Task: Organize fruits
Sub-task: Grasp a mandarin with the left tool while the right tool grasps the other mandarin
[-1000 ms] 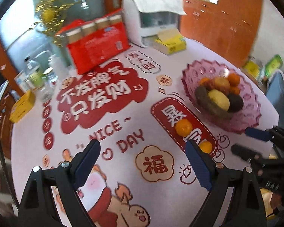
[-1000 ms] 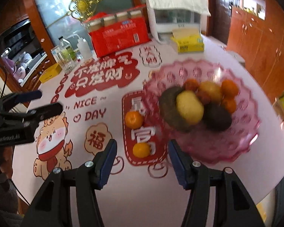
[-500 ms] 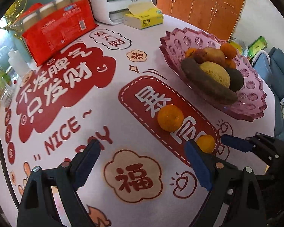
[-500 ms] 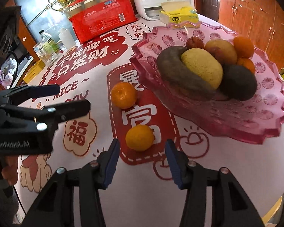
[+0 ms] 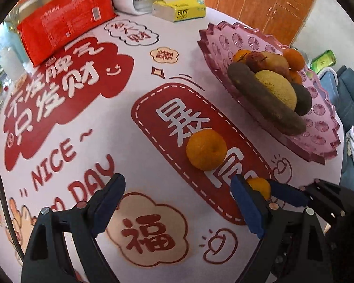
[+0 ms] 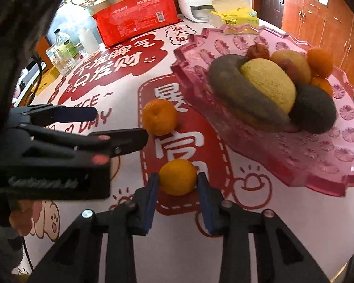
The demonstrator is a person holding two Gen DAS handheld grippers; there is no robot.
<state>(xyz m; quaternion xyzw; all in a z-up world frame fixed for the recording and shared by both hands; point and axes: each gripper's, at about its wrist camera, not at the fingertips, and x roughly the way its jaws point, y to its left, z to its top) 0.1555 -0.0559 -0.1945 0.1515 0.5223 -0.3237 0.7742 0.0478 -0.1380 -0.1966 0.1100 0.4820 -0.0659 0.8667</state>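
Tangerine (image 6: 177,177) low in my right view looks pinched by my right gripper (image 6: 177,188), left gripper (image 5: 177,202) spread empty; it may squirt free if the hold is shallow.

Our right tongs (image 6: 177,181) pinch a small orange (image 6: 177,176) on the counter (image 6: 259,212). A second orange (image 6: 159,117) lies at eleven o'clock; the pink fruit bowl (image 6: 318,165) sits at two o'clock.

"NICE DAY" on tablecloth (image 5: 87,108)
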